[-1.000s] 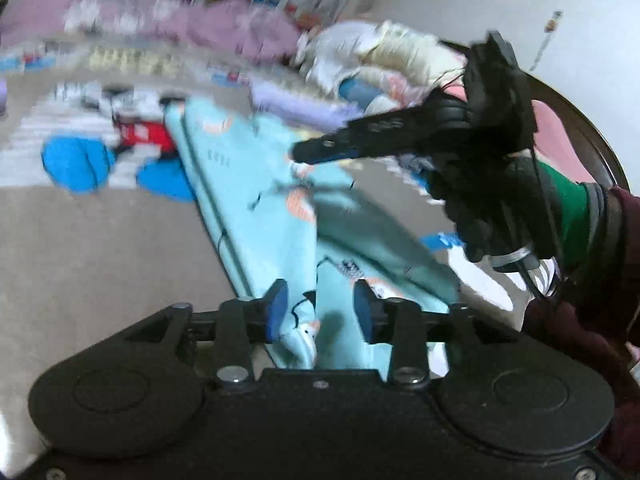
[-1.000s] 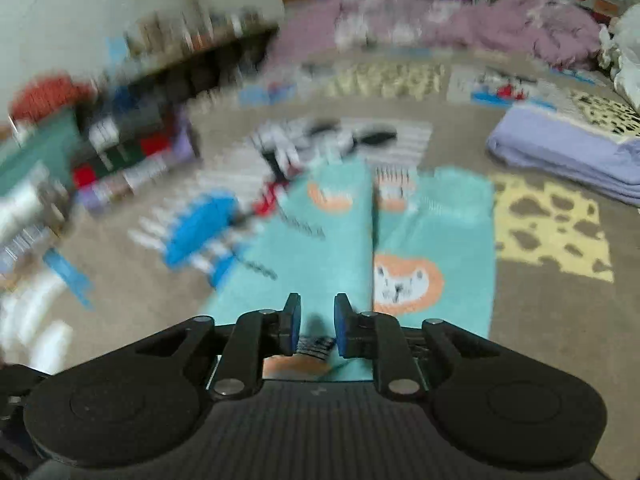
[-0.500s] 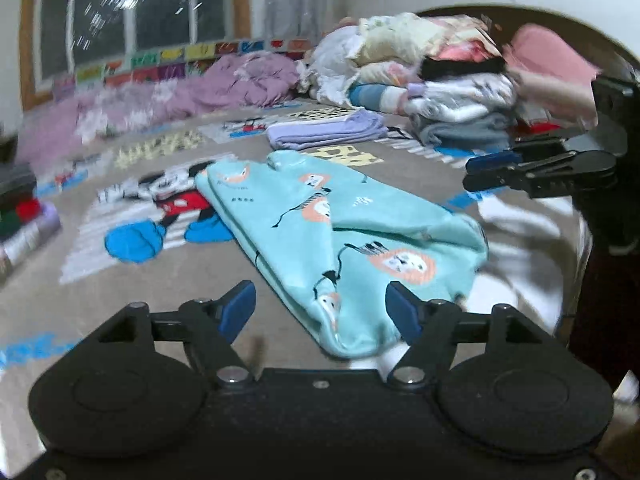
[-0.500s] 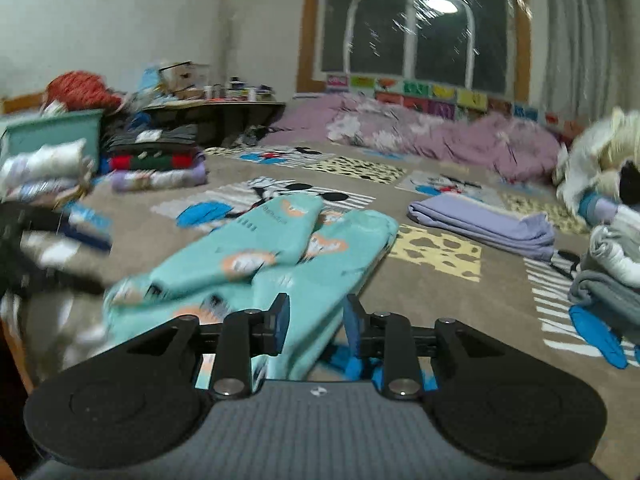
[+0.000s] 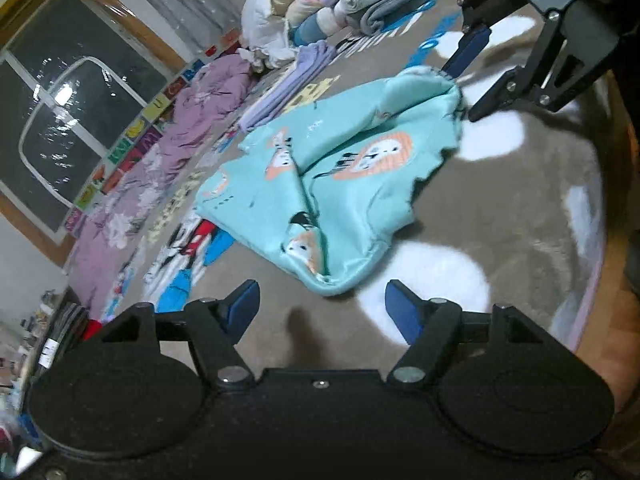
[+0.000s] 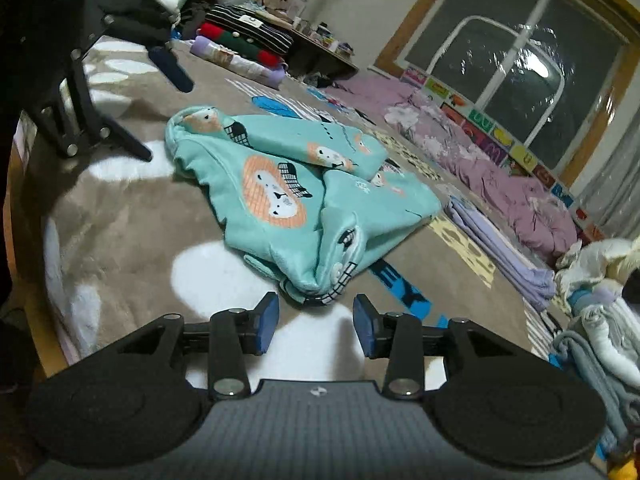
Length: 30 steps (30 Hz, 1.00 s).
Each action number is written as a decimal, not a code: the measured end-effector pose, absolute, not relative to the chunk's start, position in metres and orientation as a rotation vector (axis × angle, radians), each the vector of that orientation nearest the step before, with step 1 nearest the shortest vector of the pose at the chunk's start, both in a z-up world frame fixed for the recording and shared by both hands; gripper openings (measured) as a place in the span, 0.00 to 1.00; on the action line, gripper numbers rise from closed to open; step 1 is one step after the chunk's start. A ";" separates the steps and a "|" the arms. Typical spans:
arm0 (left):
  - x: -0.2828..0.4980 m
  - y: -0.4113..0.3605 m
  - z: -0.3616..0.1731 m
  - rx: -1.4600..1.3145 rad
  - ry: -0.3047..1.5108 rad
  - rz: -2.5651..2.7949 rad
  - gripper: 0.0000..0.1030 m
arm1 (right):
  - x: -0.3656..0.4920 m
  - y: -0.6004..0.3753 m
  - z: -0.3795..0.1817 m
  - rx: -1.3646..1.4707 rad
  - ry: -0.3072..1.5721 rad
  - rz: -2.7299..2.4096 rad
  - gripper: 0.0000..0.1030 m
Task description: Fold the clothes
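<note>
Presently, teal garment (image 5: 344,184) with orange lion prints lies loosely folded on the grey-brown patterned carpet (image 5: 500,208), layers doubled over, edges uneven and rumpled. Seen from the right wrist, same garment (image 6: 288,192) sits mid-floor, one bunched corner pointing toward the camera.

Left gripper (image 5: 322,312): jaws spread wide, blue pads apart, nothing between them. Low over bare carpet, just short of the garment's near rounded corner. Not touching cloth.

Right gripper (image 6: 314,324): jaws parted, blue pads empty. The garment's bunched corner lies just ahead of the gap, near but apart from the pads.

Cross views: from the left wrist, right gripper (image 5: 472,76) appears upper right, fingers apart, one blue tip at the garment's far edge; contact cannot be told. From the right wrist, left gripper (image 6: 160,108) appears upper left, fingers spread, beside the garment's far end.

Surroundings: folded lilac cloth (image 6: 500,240) on the carpet beyond the garment. Purple floral bedding (image 5: 152,160) along the wall beneath a dark window (image 6: 516,60). Stack of folded clothes (image 6: 244,44) at far left of right view; heap of pale laundry (image 5: 320,8) at top of left view.
</note>
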<state>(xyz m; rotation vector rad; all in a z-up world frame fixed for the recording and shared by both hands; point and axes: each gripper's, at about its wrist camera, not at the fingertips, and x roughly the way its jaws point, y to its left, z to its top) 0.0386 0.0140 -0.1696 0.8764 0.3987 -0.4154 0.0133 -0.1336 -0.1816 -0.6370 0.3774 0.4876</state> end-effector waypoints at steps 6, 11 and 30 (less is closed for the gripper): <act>0.048 0.004 -0.174 0.837 0.428 -0.378 0.34 | 0.019 -0.122 -0.187 -0.685 0.342 0.464 0.40; 0.047 0.012 -0.175 0.777 0.385 -0.389 0.35 | 0.015 -0.118 -0.190 -0.725 0.301 0.457 0.39; 0.018 0.012 -0.145 0.697 0.389 -0.481 0.12 | -0.012 -0.133 -0.162 -0.625 0.303 0.543 0.25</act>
